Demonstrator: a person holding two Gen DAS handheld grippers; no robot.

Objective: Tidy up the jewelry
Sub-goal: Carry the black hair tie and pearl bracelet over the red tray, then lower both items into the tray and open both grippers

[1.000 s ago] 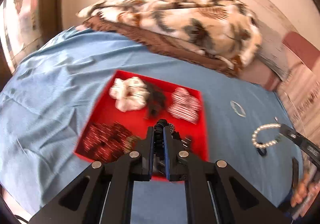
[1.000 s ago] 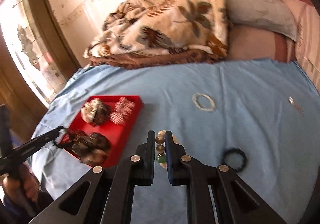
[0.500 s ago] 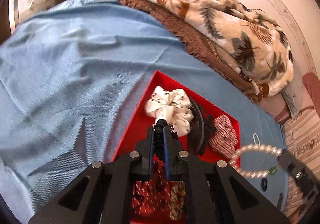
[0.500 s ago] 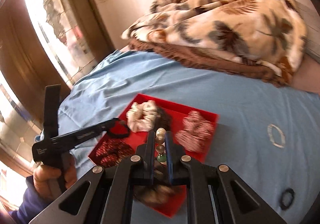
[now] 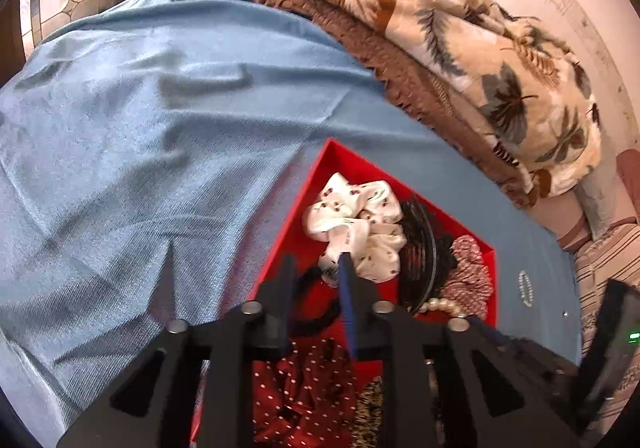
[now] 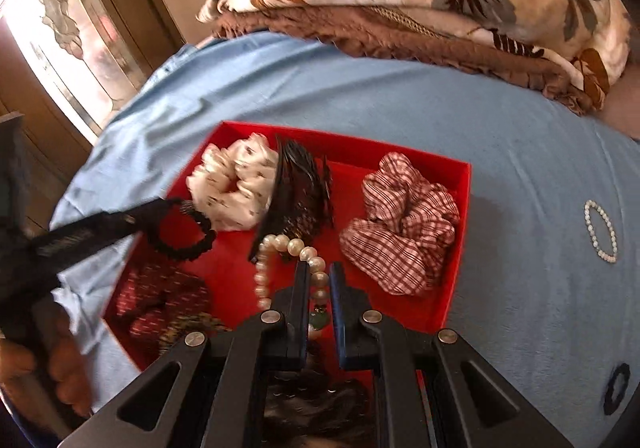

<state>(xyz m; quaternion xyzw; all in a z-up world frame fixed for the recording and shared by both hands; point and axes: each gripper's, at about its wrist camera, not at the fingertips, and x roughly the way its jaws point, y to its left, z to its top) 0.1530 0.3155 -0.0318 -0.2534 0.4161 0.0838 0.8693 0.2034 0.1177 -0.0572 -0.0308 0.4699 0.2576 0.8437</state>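
Left gripper (image 5: 316,268) over red tray (image 6: 460,208) on the bed; jaws had just been spreading to drop the black hair tie (image 6: 188,236), which probably still hung at the tips. Right gripper (image 6: 318,276) jaws pinched the pearl bracelet (image 6: 280,248) above tray centre, ready to release. Near tray corner hidden by gripper bodies.

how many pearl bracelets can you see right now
2. One pearl bracelet hangs over the red tray, pinched in the right gripper. A smaller beaded bracelet lies on the blue sheet, right of the tray. Others could hide under the scrunchies.
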